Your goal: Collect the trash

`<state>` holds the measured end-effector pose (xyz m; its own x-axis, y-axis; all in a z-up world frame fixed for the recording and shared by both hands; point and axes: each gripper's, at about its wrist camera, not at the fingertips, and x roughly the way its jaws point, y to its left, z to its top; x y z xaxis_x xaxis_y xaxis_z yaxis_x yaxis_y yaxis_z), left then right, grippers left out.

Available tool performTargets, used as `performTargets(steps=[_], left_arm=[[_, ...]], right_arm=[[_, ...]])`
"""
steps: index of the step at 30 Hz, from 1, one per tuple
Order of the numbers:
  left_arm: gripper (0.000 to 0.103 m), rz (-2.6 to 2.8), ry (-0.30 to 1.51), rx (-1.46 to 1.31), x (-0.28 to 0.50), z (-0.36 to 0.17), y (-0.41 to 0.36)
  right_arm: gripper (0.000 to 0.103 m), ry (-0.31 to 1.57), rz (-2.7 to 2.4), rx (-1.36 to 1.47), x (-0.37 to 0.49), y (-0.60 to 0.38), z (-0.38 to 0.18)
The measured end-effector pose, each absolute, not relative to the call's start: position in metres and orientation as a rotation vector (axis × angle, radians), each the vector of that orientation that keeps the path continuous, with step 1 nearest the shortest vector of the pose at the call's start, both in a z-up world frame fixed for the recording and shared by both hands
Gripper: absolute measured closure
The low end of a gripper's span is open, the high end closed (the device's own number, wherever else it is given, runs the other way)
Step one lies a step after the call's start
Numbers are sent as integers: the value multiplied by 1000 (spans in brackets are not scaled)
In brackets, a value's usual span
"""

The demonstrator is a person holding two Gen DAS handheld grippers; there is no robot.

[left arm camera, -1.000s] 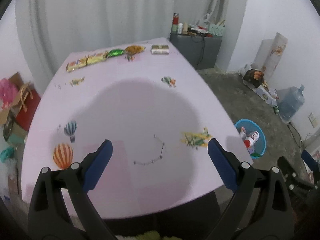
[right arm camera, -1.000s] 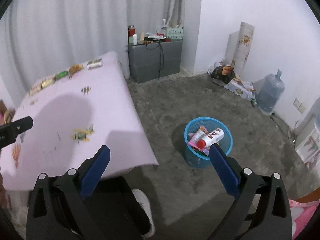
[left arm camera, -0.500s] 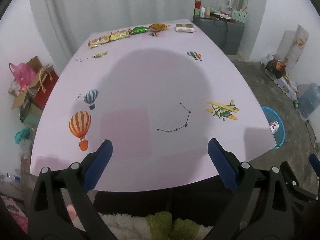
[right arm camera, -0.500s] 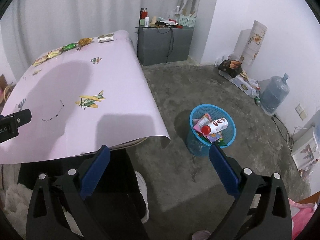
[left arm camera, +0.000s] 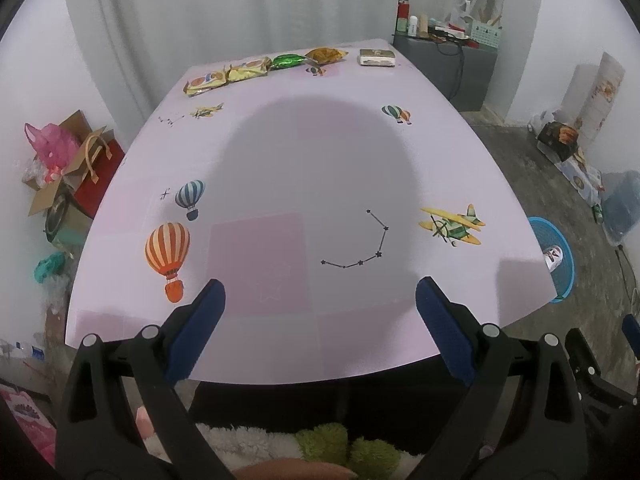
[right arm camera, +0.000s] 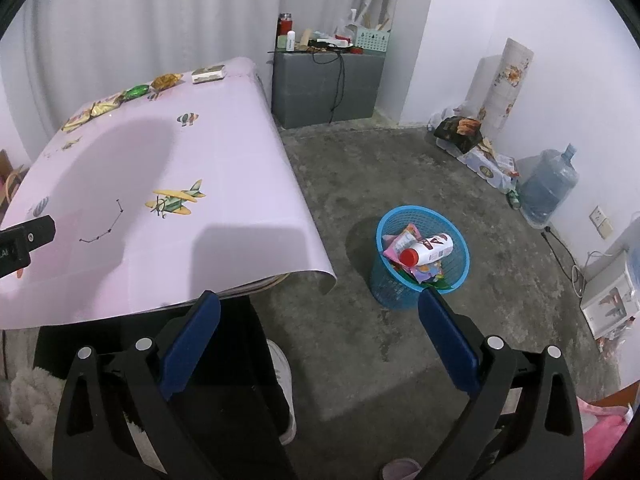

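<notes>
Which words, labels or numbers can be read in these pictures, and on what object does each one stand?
"A": large dark letter on the white bottle in the blue basket.
"LAI": partial white letters on the left gripper, at the right view's edge.
Snack packets and box: print too small to read.

A grey cabinet [right arm camera: 326, 90] stood past the table's [left arm camera: 312, 152] far right corner, clutter on top. A water jug [right arm camera: 548, 186] sat by the right wall. A red bag [left arm camera: 98, 174] leaned off the table's left edge.
</notes>
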<state>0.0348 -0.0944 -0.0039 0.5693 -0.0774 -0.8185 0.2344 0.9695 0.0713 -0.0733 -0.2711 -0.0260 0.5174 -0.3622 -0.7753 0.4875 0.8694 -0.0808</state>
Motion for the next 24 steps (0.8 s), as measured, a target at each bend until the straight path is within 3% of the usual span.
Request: performTargets(steps=[24], left_arm=[[11,-186,943,169,34,0,-97]], right_arm=[[7,869,-526,139,-77,-272,-15]])
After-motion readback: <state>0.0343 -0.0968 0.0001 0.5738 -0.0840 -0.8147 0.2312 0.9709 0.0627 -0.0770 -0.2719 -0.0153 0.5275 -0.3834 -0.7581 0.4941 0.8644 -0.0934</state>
